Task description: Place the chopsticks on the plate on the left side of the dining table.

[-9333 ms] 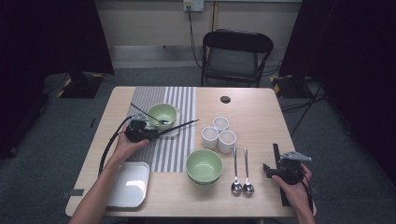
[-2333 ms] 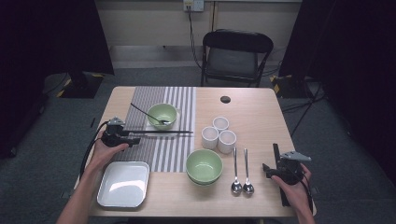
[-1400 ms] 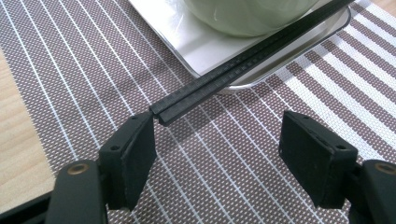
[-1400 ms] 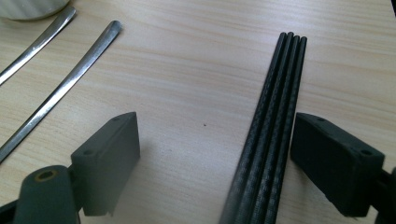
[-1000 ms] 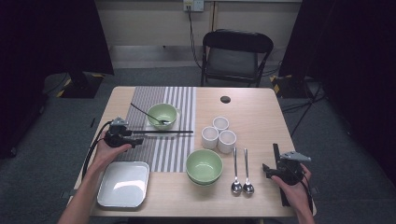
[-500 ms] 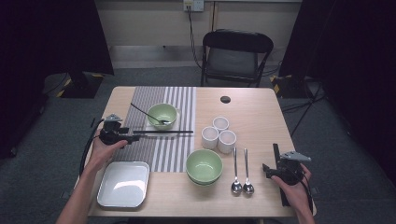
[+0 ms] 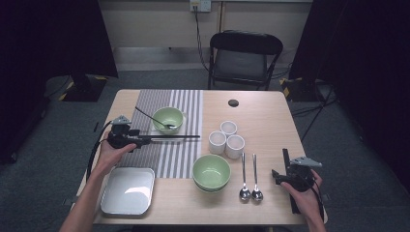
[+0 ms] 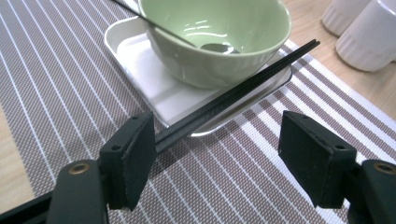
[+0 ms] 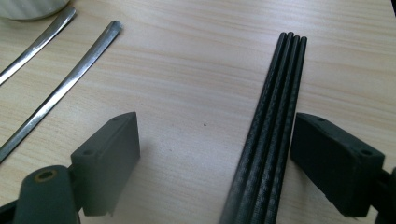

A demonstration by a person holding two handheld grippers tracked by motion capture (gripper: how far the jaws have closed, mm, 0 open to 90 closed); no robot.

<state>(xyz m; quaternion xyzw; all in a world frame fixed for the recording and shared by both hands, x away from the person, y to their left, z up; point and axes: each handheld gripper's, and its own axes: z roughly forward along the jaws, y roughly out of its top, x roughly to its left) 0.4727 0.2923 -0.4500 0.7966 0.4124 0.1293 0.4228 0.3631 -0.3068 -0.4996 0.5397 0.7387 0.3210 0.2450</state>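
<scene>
Left gripper view: left gripper jaws spread; chopsticks lie beside left jaw, tips on tray w/ bowl. Risk: closing off-centre rolls them, nudging bowl. Right gripper jaws spread.

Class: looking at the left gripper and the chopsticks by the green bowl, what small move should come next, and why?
Probably draw the left gripper back, clear of the chopsticks. Its jaws are open, and the chopsticks lie across the small tray's edge beside the bowl, against one pad only, so they seem placed.
</scene>
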